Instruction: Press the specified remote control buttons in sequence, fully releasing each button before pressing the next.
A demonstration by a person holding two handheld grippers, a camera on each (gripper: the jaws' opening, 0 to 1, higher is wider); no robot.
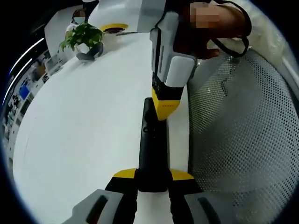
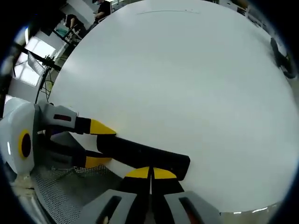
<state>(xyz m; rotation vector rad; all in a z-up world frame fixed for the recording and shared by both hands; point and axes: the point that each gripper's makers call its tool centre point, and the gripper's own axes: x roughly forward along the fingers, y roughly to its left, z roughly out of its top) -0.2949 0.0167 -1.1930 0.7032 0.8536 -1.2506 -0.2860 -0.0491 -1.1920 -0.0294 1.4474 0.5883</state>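
Black and slim, the remote control [image 1: 152, 154] is seen lying near the edge of the white table [image 1: 84, 135], clasped at its near end between the yellow-tipped jaws of the left tongs [image 1: 152, 178]. In the left gripper view, the right tongs [image 1: 164, 108] are brought in from above, their yellow tip resting on the remote's upper face. In the right gripper view, those jaws are shown drawn fully together on the remote's far end. A potted plant [image 1: 84, 38] is set farther off.

No lettering seems legible anywhere (the remote [image 1: 152, 149] shows bare black).
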